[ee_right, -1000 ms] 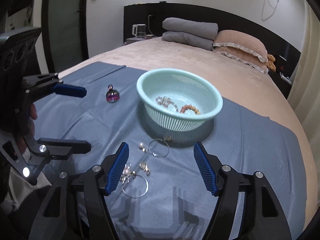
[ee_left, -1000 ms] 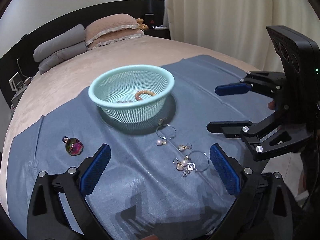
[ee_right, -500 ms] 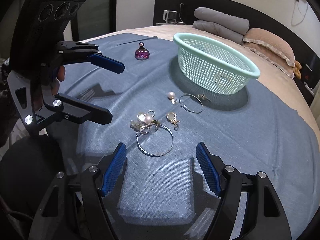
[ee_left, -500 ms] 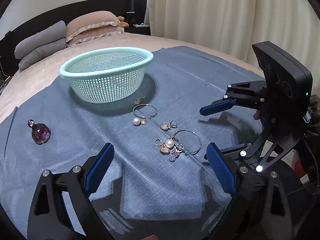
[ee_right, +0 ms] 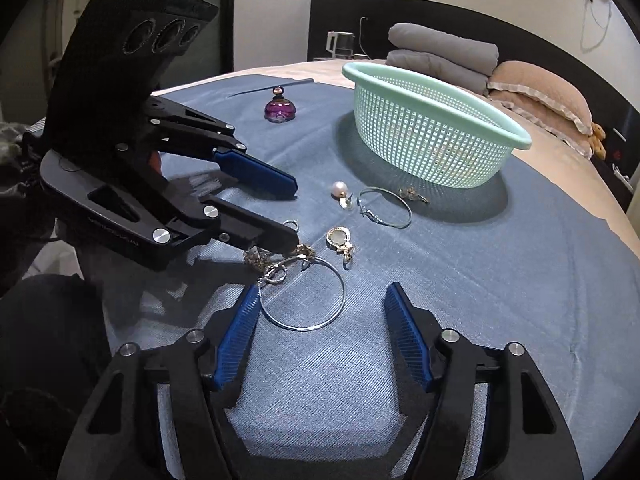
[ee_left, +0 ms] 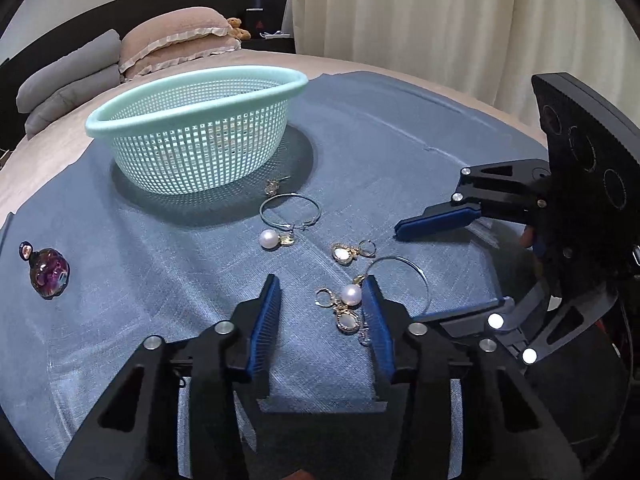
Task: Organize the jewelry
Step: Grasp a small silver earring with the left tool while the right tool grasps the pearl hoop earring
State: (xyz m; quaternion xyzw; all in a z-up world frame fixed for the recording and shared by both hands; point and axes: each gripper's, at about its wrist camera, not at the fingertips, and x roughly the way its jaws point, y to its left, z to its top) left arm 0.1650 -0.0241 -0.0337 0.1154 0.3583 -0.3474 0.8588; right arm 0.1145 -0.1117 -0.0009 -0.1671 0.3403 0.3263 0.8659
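Observation:
Loose jewellery lies on a blue cloth [ee_left: 400, 140] in front of a mint mesh basket [ee_left: 192, 112] [ee_right: 420, 140]. My left gripper [ee_left: 320, 292] [ee_right: 295, 216] is low over the cloth with its jaws closing around a pearl earring cluster [ee_left: 346, 300]. The pearl sits against the right pad; the left pad is apart from it. My right gripper [ee_right: 324, 296] [ee_left: 412, 276] is also closing, around a large silver hoop [ee_right: 304, 292] whose left side is by the left pad. Neither grips anything. The basket's inside is hidden.
A small hoop [ee_left: 290, 210], a loose pearl [ee_left: 269, 239], an oval gold earring [ee_left: 342, 253] and a gold piece [ee_left: 274, 186] lie nearer the basket. A purple glass bottle [ee_left: 50, 272] [ee_right: 280, 110] stands far left. Pillows [ee_left: 180, 36] lie behind on the bed.
Both grippers have sunk towards the cloth and their jaws have narrowed. The left one now brackets the pearl cluster, the right one the large hoop.

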